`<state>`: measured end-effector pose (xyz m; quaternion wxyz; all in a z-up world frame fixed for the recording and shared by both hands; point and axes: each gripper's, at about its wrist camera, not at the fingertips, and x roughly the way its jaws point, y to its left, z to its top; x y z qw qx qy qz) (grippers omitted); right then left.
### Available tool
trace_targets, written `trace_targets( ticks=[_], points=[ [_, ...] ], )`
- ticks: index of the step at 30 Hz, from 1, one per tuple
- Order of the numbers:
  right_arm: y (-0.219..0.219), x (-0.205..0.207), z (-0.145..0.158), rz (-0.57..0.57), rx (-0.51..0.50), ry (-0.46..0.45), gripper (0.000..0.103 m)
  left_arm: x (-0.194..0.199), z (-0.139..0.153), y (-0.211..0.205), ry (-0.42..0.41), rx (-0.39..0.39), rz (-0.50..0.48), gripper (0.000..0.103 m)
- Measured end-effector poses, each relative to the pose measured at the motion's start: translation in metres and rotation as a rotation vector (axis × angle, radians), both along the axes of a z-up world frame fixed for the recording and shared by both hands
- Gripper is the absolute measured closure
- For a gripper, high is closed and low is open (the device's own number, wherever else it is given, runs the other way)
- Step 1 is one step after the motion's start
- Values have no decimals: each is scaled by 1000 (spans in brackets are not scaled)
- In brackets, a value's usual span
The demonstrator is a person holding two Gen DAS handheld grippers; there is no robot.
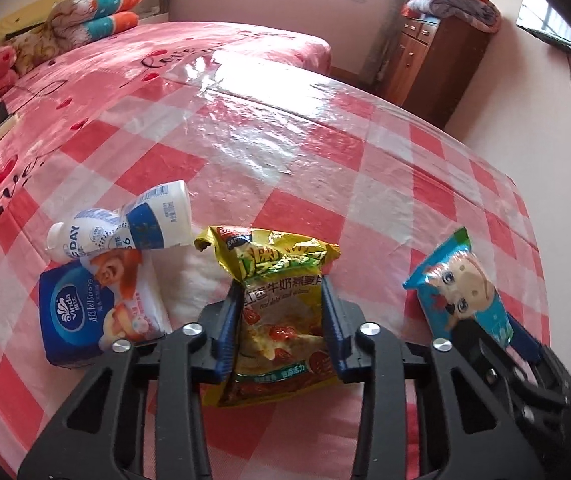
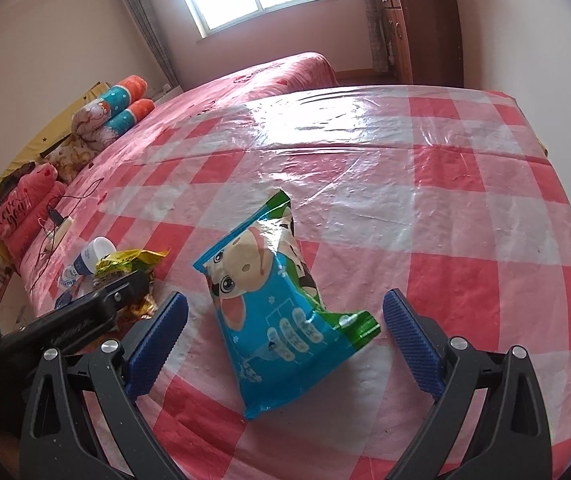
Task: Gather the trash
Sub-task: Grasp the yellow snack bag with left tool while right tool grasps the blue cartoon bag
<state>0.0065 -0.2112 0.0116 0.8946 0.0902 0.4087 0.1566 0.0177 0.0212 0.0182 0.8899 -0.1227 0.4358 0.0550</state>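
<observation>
The left hand-held gripper [image 1: 281,320] is clenched on the yellow snack bag [image 1: 275,304], hiding its lower print. The right hand-held gripper [image 2: 285,344] stands released around the blue cow-print bag [image 2: 273,312]. The tissue pack [image 1: 97,312] reads "Vinda"; the crushed bottle [image 1: 125,226] shows "DAY".

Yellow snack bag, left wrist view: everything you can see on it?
The yellow snack bag is a crinkled, glossy foil-like pouch with green and red print, Chinese text and pictures of red dates. Its top is torn open and crumpled. It lies on the pink checked plastic tablecloth, beside the tissue pack. The left hand-held gripper is shut on it, blue pads pressing both sides.
</observation>
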Motion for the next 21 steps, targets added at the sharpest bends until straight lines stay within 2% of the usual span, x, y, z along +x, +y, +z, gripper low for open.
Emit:
trace_targets(
  ticks=[11, 21],
  points=[
    [9, 6, -1, 26, -28, 2, 6, -22, 7, 5, 7, -68, -80, 71],
    [24, 6, 0, 79, -73, 1, 7, -48, 19, 9, 1, -64, -142, 72]
  ],
)
